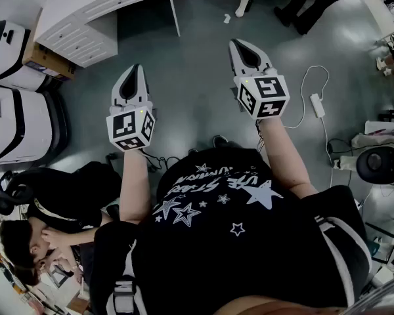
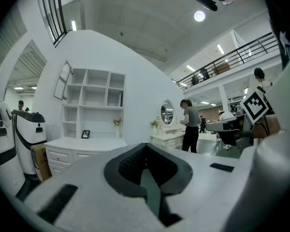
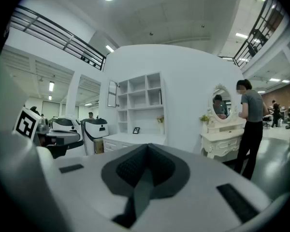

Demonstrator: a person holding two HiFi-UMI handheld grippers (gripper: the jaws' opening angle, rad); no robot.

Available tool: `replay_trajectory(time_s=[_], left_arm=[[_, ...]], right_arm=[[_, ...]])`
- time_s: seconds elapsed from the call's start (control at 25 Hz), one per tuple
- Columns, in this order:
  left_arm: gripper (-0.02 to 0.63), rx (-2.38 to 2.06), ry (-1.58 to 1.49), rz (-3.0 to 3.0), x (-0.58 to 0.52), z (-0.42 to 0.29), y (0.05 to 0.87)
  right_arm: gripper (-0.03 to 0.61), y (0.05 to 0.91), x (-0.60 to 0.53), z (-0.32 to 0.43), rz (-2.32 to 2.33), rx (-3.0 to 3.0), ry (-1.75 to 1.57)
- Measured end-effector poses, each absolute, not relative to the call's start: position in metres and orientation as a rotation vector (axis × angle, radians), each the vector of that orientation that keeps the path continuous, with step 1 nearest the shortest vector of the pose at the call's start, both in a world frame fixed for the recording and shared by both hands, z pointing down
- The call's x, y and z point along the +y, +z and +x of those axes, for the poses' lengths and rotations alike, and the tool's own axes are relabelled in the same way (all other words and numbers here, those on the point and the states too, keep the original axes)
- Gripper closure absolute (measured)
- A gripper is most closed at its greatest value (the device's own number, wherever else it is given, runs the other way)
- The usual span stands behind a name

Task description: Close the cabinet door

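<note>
White open-shelf cabinet (image 2: 94, 105) ahead, its upper-left door (image 2: 64, 80), perhaps glazed, hanging open.
Your left gripper (image 2: 146, 148) and right gripper (image 3: 146, 150) both have jaws pressed together, empty, well short of that door.

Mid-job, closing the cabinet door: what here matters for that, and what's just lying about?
For the job: cabinet door, open on the shelf unit; left tongs, right tongs, both shut, empty.
Lying about: picture frame, vanity mirror, cardboard box, power adapter.
</note>
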State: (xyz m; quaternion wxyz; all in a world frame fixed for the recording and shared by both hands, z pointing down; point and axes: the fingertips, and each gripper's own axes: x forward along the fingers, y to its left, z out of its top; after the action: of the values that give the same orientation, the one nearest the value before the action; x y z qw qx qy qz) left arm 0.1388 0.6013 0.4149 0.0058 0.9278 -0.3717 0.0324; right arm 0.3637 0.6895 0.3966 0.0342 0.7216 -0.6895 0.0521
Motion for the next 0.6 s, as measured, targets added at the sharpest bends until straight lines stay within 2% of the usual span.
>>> replay_trajectory(time_s=[0.6], left_arm=[[0.607,-1.192,0.089,2.844,0.567,0.071,0.438]], right_arm=[[0.574,0.410,0.643,0.311,2.213,-2.155,0.176]])
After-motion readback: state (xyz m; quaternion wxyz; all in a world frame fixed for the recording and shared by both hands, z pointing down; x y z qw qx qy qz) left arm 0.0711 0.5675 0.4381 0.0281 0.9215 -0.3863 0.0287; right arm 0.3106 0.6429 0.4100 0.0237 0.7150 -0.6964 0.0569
